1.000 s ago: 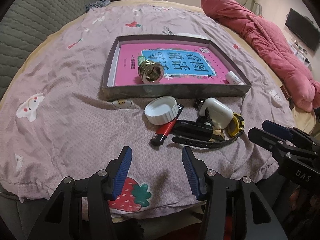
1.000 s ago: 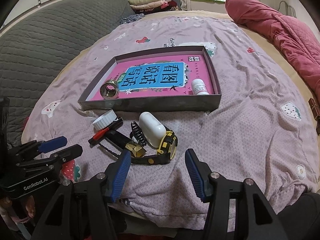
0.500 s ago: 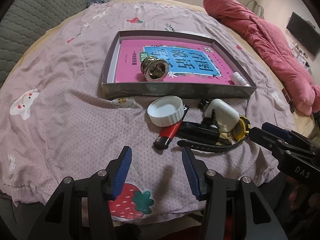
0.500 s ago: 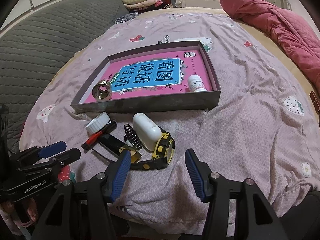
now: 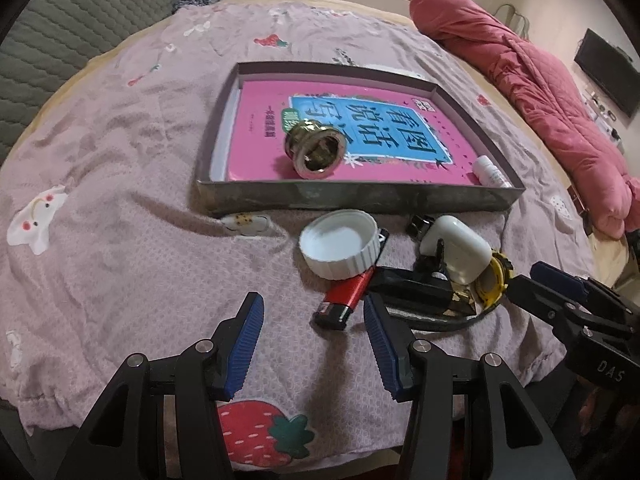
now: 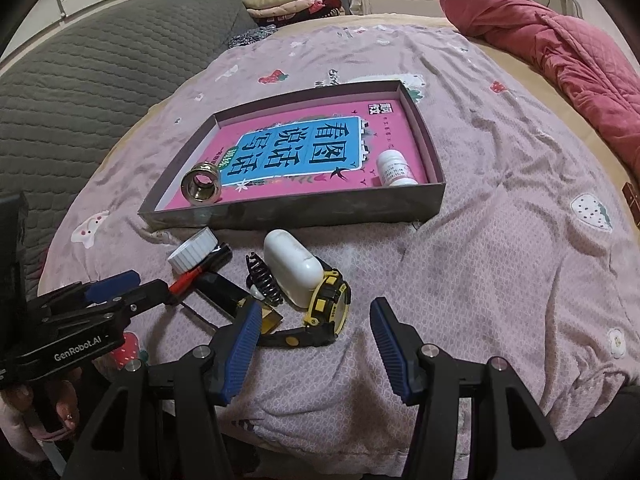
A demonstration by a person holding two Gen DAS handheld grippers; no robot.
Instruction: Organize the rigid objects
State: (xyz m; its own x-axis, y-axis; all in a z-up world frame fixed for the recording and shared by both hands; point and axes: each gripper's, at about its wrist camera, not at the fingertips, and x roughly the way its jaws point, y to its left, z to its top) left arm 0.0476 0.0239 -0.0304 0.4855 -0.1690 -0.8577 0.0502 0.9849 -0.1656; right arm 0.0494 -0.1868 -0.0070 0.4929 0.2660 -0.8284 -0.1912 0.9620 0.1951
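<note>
A grey shallow box [image 5: 360, 197] [image 6: 304, 210] lies on the bed with a pink book, a brass fitting [image 5: 315, 153] [image 6: 202, 184] and a small white bottle [image 5: 490, 172] [image 6: 394, 168] inside. In front of it sits a pile: a white cap [image 5: 339, 249] [image 6: 193, 248], a red lighter [image 5: 346, 295] [image 6: 186, 280], a white case [image 5: 460, 248] [image 6: 294, 270], a black hair clip [image 6: 262, 282] and a yellow-and-black watch [image 5: 494, 282] [image 6: 326, 308]. My left gripper [image 5: 312, 312] hovers open just before the lighter. My right gripper [image 6: 314, 316] stands open near the watch. Neither holds anything.
The bed has a lilac printed sheet [image 5: 120, 220]. A red quilt [image 5: 540, 80] lies along the right, a grey quilted headboard [image 6: 80, 80] on the left, folded clothes [image 6: 288, 0] at the back. A hand [image 6: 60, 408] holds the left tool.
My left gripper has come closer to the pile, so the lighter and cap look larger and nearer its fingers. The right gripper has barely shifted. Both stay open.
</note>
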